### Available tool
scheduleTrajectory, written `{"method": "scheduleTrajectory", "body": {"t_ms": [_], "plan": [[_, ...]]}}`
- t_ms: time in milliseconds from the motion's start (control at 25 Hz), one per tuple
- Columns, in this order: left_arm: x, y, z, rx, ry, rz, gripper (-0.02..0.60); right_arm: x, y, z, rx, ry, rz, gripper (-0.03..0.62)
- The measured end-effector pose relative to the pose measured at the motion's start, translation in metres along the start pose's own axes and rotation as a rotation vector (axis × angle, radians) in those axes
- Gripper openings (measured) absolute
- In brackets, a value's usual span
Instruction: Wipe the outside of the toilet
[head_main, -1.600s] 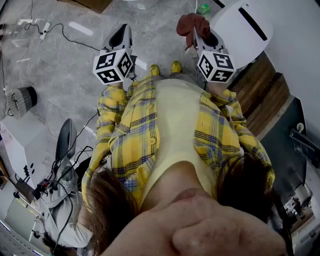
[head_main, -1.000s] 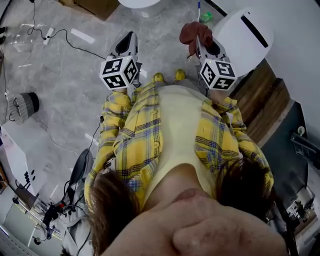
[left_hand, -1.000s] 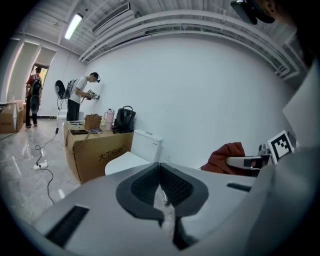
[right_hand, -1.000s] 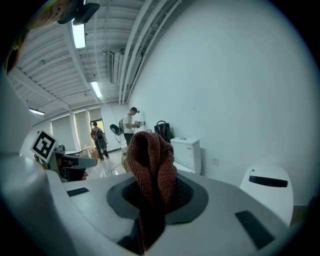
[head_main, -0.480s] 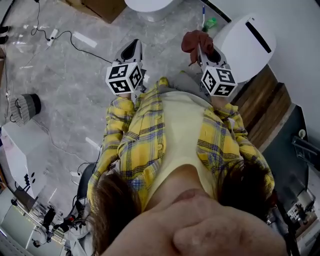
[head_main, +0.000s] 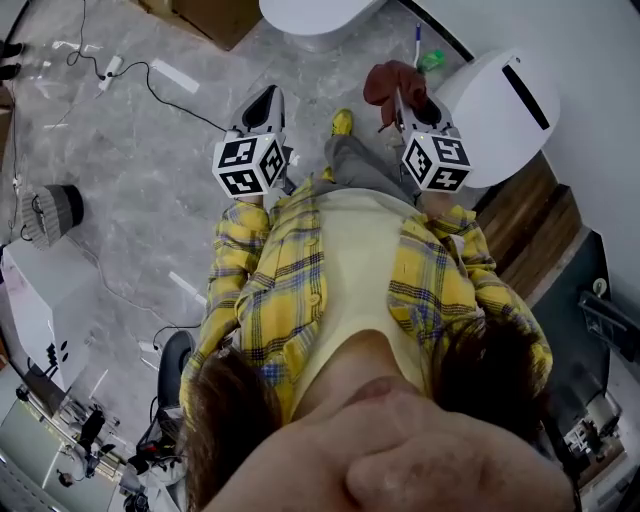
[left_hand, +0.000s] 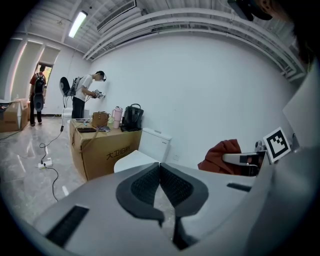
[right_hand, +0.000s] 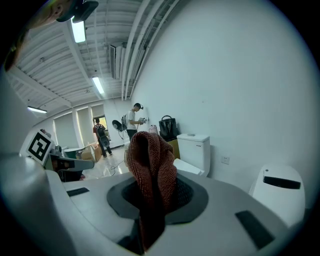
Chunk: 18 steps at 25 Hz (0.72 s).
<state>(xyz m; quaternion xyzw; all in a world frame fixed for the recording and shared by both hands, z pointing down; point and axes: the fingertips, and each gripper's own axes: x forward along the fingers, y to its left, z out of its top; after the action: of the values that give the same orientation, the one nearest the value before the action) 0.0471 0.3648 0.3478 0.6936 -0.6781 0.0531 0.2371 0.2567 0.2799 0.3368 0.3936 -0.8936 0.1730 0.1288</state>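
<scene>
Toilet (head_main: 318, 15) closer in head view: approach | right gripper (right_hand: 152, 192) clamps cloth (right_hand: 150, 155) | left gripper (left_hand: 160, 172) closed, empty | wiping unstarted

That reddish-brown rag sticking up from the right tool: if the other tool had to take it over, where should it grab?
Grip the bunched fold at the top of the rag, which stands free above the right hand-held gripper clamped on its lower part. The left hand-held gripper, shut now, would open and probably come in from the left, across that fold.
</scene>
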Motion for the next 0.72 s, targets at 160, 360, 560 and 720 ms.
{"method": "scheduleTrajectory", "body": {"t_ms": [160,360,560,720], "plan": [[0.023,0.015,0.018,-0.001,-0.017,0.028,0.009,0.044,-0.002,0.019,-0.016,-0.007,0.044,0.083],[0.055,0.037,0.039,-0.018,-0.008,0.060,0.009,0.098,-0.003,0.039,-0.028,0.016,0.100,0.083],[0.093,0.052,0.063,-0.023,-0.002,0.089,0.009,0.145,-0.017,0.057,-0.018,0.030,0.134,0.083],[0.126,0.066,0.079,-0.014,0.015,0.101,0.009,0.181,-0.028,0.069,0.002,0.033,0.152,0.083]]}}
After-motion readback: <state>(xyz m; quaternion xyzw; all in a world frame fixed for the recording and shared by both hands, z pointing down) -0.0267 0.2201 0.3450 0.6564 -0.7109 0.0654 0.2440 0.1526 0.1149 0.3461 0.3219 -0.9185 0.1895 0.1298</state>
